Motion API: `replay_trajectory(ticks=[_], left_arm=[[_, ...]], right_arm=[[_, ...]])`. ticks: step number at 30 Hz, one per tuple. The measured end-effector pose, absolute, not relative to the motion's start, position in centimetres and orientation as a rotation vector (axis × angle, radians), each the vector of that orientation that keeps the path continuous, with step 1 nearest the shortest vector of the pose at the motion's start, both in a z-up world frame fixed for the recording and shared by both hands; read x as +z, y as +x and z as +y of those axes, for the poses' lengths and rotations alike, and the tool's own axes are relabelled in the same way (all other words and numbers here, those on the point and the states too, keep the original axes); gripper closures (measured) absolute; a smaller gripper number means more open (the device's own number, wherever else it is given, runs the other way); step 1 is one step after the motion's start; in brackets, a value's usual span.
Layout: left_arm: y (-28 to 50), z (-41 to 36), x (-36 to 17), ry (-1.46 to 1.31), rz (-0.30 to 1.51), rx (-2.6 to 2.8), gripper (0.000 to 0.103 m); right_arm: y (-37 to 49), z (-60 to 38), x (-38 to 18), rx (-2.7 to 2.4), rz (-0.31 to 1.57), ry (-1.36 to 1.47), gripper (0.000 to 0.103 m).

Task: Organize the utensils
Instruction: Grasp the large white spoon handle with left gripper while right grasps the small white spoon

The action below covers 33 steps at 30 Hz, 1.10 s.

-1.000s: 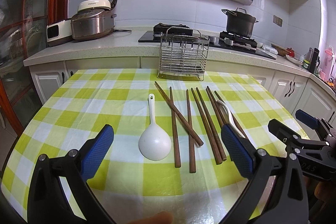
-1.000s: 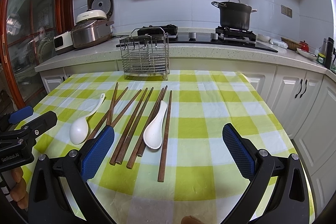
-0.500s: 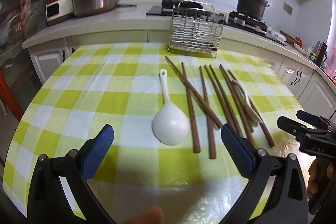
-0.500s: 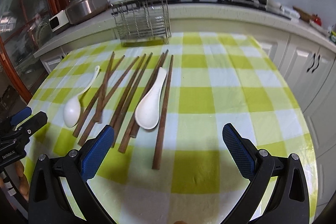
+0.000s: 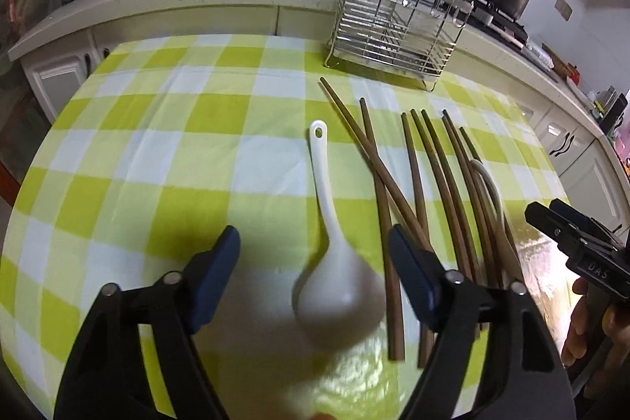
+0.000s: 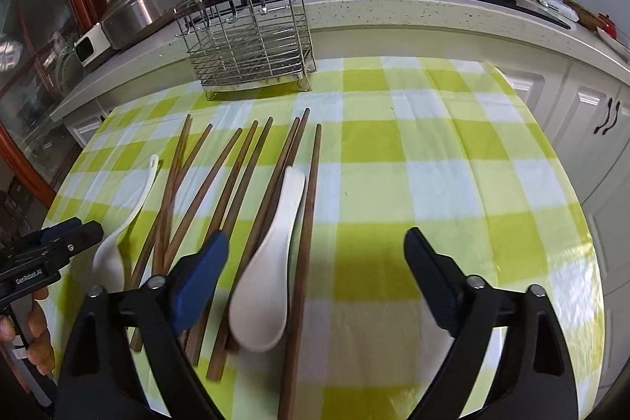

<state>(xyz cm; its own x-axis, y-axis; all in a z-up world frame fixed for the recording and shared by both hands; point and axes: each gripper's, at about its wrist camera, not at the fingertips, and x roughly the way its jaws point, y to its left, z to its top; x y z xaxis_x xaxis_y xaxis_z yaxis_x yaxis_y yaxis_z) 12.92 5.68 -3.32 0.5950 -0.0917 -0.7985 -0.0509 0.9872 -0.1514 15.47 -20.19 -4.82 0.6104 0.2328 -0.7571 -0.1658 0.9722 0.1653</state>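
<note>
Spoons: two white ceramic soup spoons (image 5: 338, 286) (image 6: 267, 286) among brown wooden chopsticks (image 6: 236, 184), lower centre, green-checked tablecloth (image 6: 433, 184). Left gripper (image 5: 315, 278), "GenRobot.AI", and right gripper (image 6: 315, 282), "DAS", closing, straddling a spoon untouched. Wire utensil rack (image 6: 252, 54) above.

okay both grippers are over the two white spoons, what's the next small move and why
Probably lower both and finish closing. The left gripper straddles one white spoon's bowl; the right gripper straddles the other spoon and a chopstick. Both jaws are closing, pads not yet touching. The wire rack stands empty.
</note>
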Motion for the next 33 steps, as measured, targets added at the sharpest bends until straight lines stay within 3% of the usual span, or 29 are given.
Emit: replay_trajectory(ticks=[7,16,18,28,33], left_arm=[[17.4,5.1,-5.1,-0.137,1.025,-0.031,0.058],[20.6,4.9,-6.0,-0.093,1.035,-0.013,0.064],[21.1,4.8,-6.1,-0.077,1.032,-0.005,0.067],[21.6,4.9,-6.2,-0.037,0.998,0.017,0.091],[21.4,5.4,-6.1,-0.072,0.988,0.001,0.096]], right_arm=[[17.8,-18.7,-5.6,0.253,0.923,0.062,0.032],[19.5,-17.4,-6.4,0.289,0.963,0.03,0.046],[19.8,-17.2,-6.6,0.3,0.972,0.026,0.054],[20.2,-17.2,-7.1,0.321,0.989,0.027,0.077],[20.2,-17.1,-7.1,0.323,0.98,0.01,0.085]])
